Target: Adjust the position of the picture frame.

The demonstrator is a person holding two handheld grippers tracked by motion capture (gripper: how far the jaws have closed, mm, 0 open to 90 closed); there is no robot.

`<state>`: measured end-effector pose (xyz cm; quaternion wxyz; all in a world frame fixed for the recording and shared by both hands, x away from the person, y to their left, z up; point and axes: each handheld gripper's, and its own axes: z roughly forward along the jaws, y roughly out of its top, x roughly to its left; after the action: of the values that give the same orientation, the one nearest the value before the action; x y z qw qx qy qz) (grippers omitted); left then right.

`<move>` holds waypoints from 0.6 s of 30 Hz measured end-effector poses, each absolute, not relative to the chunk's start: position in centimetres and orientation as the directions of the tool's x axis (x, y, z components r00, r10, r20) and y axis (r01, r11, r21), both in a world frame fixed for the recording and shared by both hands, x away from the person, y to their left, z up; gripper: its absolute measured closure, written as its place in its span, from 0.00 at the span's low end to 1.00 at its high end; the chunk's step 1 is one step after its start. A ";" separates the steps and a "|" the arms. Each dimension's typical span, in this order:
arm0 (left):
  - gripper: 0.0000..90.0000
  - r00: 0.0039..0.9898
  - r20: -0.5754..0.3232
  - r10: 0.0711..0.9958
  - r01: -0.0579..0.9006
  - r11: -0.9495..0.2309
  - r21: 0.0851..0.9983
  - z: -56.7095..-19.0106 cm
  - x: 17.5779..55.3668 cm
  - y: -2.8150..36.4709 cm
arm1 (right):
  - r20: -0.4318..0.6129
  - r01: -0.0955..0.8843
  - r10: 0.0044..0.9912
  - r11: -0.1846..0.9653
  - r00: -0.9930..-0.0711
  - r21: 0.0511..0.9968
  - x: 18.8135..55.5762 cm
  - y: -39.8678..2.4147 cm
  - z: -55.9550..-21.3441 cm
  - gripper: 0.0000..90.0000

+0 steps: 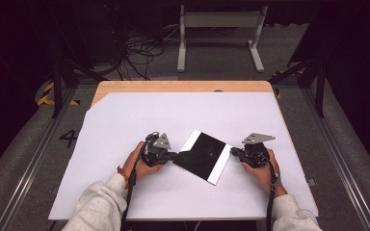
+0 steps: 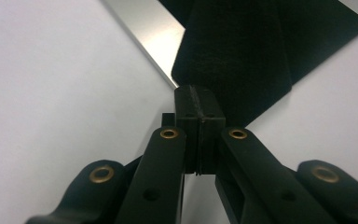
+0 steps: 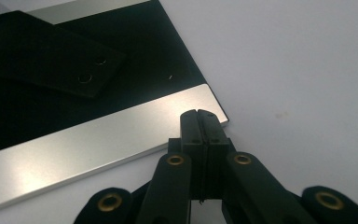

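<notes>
Black sheet (image 1: 203, 155) with silver edge strips sits near the table's (image 1: 125, 120) front edge, about mid-width. Looks thin, stiff and slick, so I'd pinch corners. My left hand-held gripper (image 2: 198, 100) is clamped on its black corner; my right hand-held gripper (image 3: 202, 122) is clenched, whether pinching the strip or just touching, can't tell. Right gripper view shows two small holes in a folded flap.

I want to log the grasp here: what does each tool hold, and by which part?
Left tool: shut on the black flap's corner tip. Right tool: shut beside the silver strip's corner; a hold cannot be told.
</notes>
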<state>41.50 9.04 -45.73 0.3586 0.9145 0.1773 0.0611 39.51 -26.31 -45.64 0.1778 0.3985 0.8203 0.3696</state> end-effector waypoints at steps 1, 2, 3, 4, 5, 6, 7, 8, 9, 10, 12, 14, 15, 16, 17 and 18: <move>1.00 0.933 -0.013 0.359 0.273 -0.684 0.676 -45.7 41.2 9.2 | 0.007 0.524 0.784 0.409 -0.621 0.747 39.6 -26.2 -45.6 1.00; 1.00 0.933 -0.013 0.359 0.273 -0.684 0.676 -45.7 41.2 9.2 | 0.007 0.524 0.784 0.409 -0.621 0.747 39.6 -26.2 -45.6 1.00; 1.00 0.940 0.008 0.342 0.248 -0.696 0.674 -45.7 40.7 9.3 | 0.013 0.526 0.782 0.407 -0.623 0.747 39.7 -26.0 -45.6 1.00; 1.00 0.940 0.009 0.341 0.247 -0.700 0.670 -45.7 40.4 9.4 | 0.023 0.530 0.781 0.401 -0.624 0.747 39.8 -25.8 -45.7 1.00; 1.00 0.943 0.010 0.334 0.240 -0.699 0.674 -45.7 40.3 9.5 | 0.033 0.534 0.781 0.395 -0.623 0.747 39.9 -25.6 -45.7 1.00; 1.00 0.944 -0.002 0.331 0.245 -0.695 0.675 -45.8 40.1 9.6 | 0.036 0.535 0.780 0.394 -0.625 0.748 40.0 -25.5 -45.7 1.00; 1.00 0.947 -0.014 0.321 0.244 -0.690 0.681 -45.8 40.0 9.8 | 0.035 0.535 0.779 0.396 -0.625 0.747 40.0 -25.4 -45.7 1.00; 1.00 0.947 -0.014 0.321 0.244 -0.690 0.681 -45.8 40.0 9.8 | 0.037 0.537 0.780 0.394 -0.624 0.746 40.0 -25.1 -45.7 1.00; 1.00 0.950 -0.020 0.311 0.239 -0.687 0.686 -45.8 39.5 10.0 | 0.041 0.537 0.779 0.393 -0.626 0.746 40.0 -24.9 -45.7 1.00; 1.00 0.951 -0.026 0.308 0.242 -0.690 0.682 -45.8 39.3 10.1 | 0.043 0.539 0.779 0.392 -0.626 0.745 40.0 -24.7 -45.7 1.00; 1.00 0.954 -0.028 0.300 0.236 -0.687 0.688 -45.8 39.0 10.2 | 0.038 0.532 0.776 0.396 -0.630 0.748 40.1 -24.6 -45.7 1.00; 1.00 0.957 -0.026 0.289 0.227 -0.692 0.685 -45.8 38.3 10.3 | 0.012 0.520 0.782 0.402 -0.623 0.754 40.1 -23.9 -45.8 1.00; 1.00 0.958 -0.021 0.285 0.222 -0.695 0.684 -45.8 38.0 10.3 | 0.006 0.518 0.783 0.406 -0.622 0.753 40.1 -23.6 -45.8 1.00; 1.00 0.958 -0.021 0.285 0.222 -0.695 0.684 -45.8 38.0 10.3 | 0.006 0.518 0.783 0.406 -0.622 0.753 40.1 -23.6 -45.8 1.00; 1.00 0.960 -0.017 0.280 0.217 -0.701 0.679 -45.7 37.7 10.3 | 0.007 0.521 0.785 0.404 -0.620 0.752 40.2 -23.4 -45.8 1.00; 1.00 0.962 -0.022 0.273 0.216 -0.705 0.675 -45.7 37.2 10.4 | 0.009 0.521 0.783 0.404 -0.621 0.752 40.4 -23.0 -45.8 1.00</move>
<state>37.16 10.37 -45.68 0.3602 0.9226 0.1325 0.0397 40.38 -23.01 -45.78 0.1760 0.3979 0.8193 0.3735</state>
